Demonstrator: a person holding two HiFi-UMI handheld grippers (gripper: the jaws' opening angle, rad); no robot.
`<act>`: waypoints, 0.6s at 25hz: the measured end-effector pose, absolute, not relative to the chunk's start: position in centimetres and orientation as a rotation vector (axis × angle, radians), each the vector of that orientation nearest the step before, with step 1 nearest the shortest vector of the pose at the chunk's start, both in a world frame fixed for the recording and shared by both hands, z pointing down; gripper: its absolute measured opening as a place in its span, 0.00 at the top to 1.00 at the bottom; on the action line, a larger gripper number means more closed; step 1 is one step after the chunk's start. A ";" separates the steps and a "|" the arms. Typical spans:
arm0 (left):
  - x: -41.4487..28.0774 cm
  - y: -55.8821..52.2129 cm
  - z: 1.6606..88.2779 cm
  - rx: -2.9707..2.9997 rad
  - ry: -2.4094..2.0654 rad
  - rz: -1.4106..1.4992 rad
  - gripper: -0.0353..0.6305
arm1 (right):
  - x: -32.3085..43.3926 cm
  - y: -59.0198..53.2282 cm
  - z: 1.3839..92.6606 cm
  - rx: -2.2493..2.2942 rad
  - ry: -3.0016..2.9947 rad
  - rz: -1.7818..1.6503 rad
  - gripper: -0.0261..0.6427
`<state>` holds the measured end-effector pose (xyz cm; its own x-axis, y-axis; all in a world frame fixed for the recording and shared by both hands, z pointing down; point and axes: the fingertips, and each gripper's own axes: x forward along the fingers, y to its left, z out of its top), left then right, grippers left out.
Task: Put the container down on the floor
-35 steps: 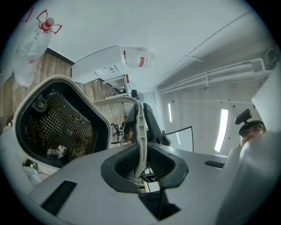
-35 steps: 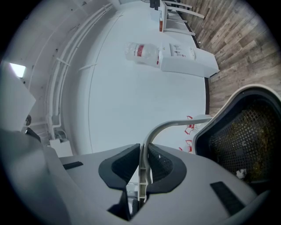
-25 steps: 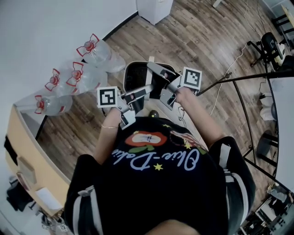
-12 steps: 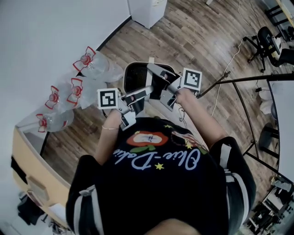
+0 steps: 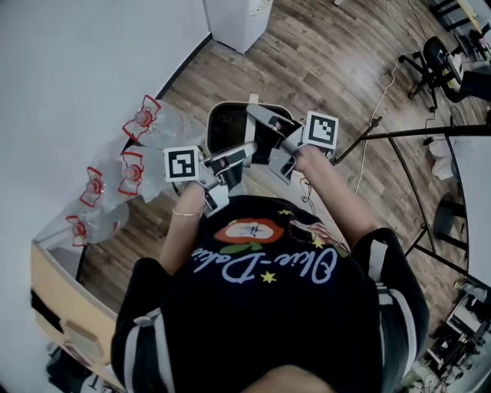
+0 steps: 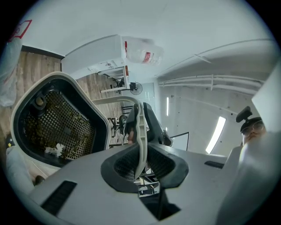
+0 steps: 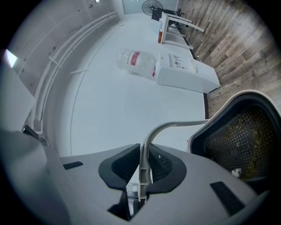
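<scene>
Jaws of my left gripper, just right of the water bottles on the wood floor, are pinched narrow on the white handle. The container hangs between, off the floor, its mesh inside dirty. Right gripper jaws clamp the same handle.

Office/lab rm: wood-look floor, swivel chair, big water jugs, white cabinet.
</scene>
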<state>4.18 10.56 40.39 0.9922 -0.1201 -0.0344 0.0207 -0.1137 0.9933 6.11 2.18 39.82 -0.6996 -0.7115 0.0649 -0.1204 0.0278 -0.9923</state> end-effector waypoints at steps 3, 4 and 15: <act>2.4 7.3 40.6 1.674 -0.049 -0.103 0.87 | 4.5 -1.1 40.1 -0.872 1.830 -1.715 0.89; 1.8 6.1 40.8 1.674 -0.044 -0.094 0.87 | 4.0 -2.2 40.3 -0.883 1.824 -1.715 0.89; -0.4 2.4 41.0 1.692 -0.029 -0.068 0.87 | 2.2 -5.9 40.4 -0.906 1.812 -1.698 0.89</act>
<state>-0.41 2.42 41.00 0.9978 -0.0591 -0.0285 0.0211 -0.1221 0.9923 2.19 -5.86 40.45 -0.6578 -0.7483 0.0859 -0.1343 0.0043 -0.9909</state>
